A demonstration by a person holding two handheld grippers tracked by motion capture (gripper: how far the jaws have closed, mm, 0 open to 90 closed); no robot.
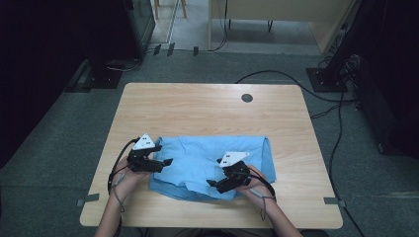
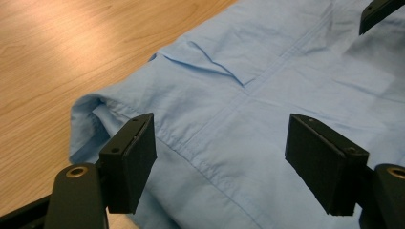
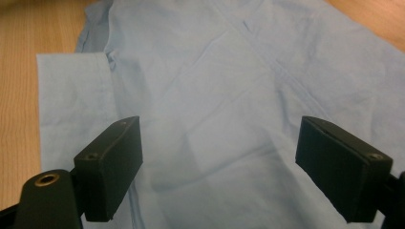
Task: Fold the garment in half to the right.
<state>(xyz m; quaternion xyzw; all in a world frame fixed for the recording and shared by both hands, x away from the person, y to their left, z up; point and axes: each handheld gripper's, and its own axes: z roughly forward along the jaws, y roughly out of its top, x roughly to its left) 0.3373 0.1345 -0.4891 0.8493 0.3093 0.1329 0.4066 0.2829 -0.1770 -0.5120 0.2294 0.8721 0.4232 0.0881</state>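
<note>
Nearest me, the person's forearms come over the front edge of the bench. Each hand carries a claw.

Right claw: hovers above the near right part of a light blue shirt, pointing in toward its middle. Jaws stand wide, nothing between the pads; in the right gripper view only flat cloth lies below them.

Left claw: at the shirt's left edge, also pointing inward. Jaws wide and empty. In the left gripper view the pads sit over the stitched button placket, with a rolled fold of cloth at the left.

The shirt lies on the near half of the bench, between the two claws, already reduced to a rough rectangle. A folded-in sleeve with its cuff lies flat over the body. The near edge is uneven, a flap sagging toward the front at the left.

Judgement: folding is partly done. Sides look turned in; at least one more fold across the length seems left, plus squaring the near edge. Neither claw grips cloth yet, so the next pinch is not begun.

Farther off: bare wood, then a round cable port near the back edge. Beyond the bench, grey carpet and a black cable trailing to the right.
</note>
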